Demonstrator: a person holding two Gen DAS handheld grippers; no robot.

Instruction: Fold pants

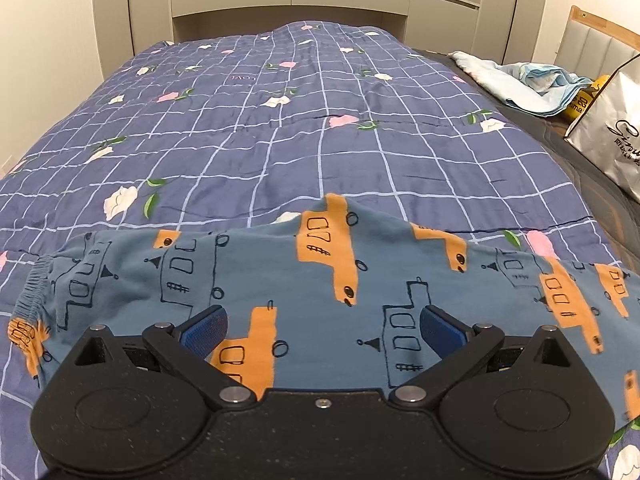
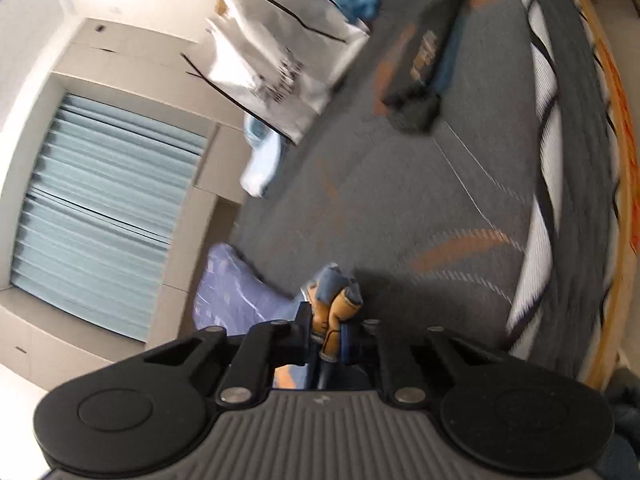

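Note:
The pants (image 1: 320, 280) are blue-grey with orange and outlined boat prints. They lie across the near part of the bed, elastic waistband at the left. My left gripper (image 1: 322, 330) hovers just over the pants, jaws wide open, blue pads (image 1: 204, 326) empty. In the tilted, blurred right wrist view, my right gripper (image 2: 330, 334) is shut on a bunched bit of the pants (image 2: 336, 292), lifted off the bed.
A purple checked floral quilt (image 1: 280, 128) covers the bed. A light blue blanket (image 1: 532, 80) and a white paper bag (image 1: 612, 132) lie on the grey mattress at the right. The bag (image 2: 280, 52) and a dark object (image 2: 424, 76) show in the right wrist view.

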